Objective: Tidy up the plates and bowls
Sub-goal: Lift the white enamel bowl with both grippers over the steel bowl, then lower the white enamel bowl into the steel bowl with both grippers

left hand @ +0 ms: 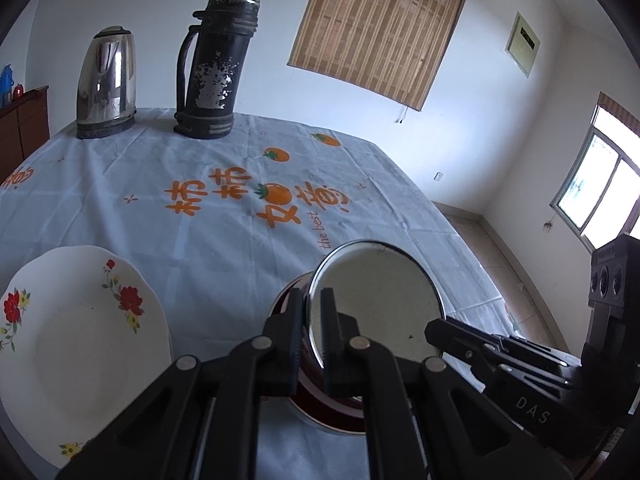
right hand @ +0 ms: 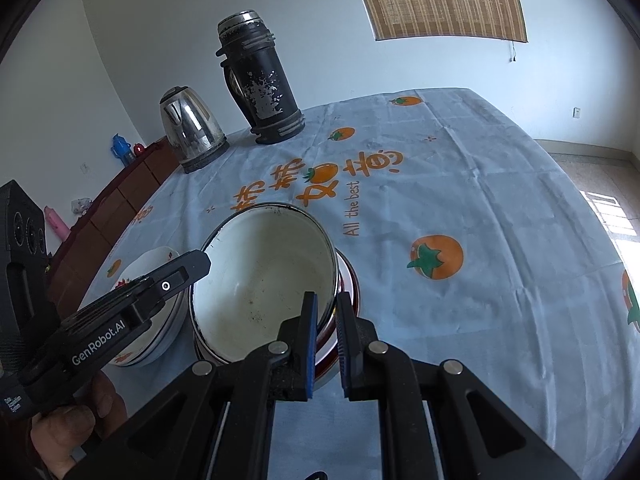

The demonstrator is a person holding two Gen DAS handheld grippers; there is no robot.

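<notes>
Pinching the rim of a white enamel bowl (right hand: pixel 260 280) from opposite sides, both grippers were clamped on it: the left gripper (left hand: pixel 314 320) had its two black fingers pressed together over the rim's left edge, one finger inside the bowl and one outside, and the right gripper (right hand: pixel 326 312) squeezed the rim's right edge between its blue-padded fingers the same way. The bowl had a dark rim line and a pale, slightly speckled inside, and it sat tilted in the top of a red-and-white bowl (right hand: pixel 348 280) whose edge showed beneath it on the right. Whether the white bowl was lifted clear of the lower one could not be told. Just beside this pair, to the left, rested a white plate with red flowers (left hand: pixel 80 340), seemingly the top of a small stack of dishes. All of this stood on a table (right hand: pixel 500 200) covered with a pale blue cloth printed with orange persimmons and orange lettering. At the far side of the table, well apart from the dishes, stood a steel electric kettle (left hand: pixel 106 84) and next to it a tall black thermos (left hand: pixel 216 64) with worn, flaking paint. A person's hand (right hand: pixel 76 420) gripped the left gripper's handle at the lower left of the right wrist view
</notes>
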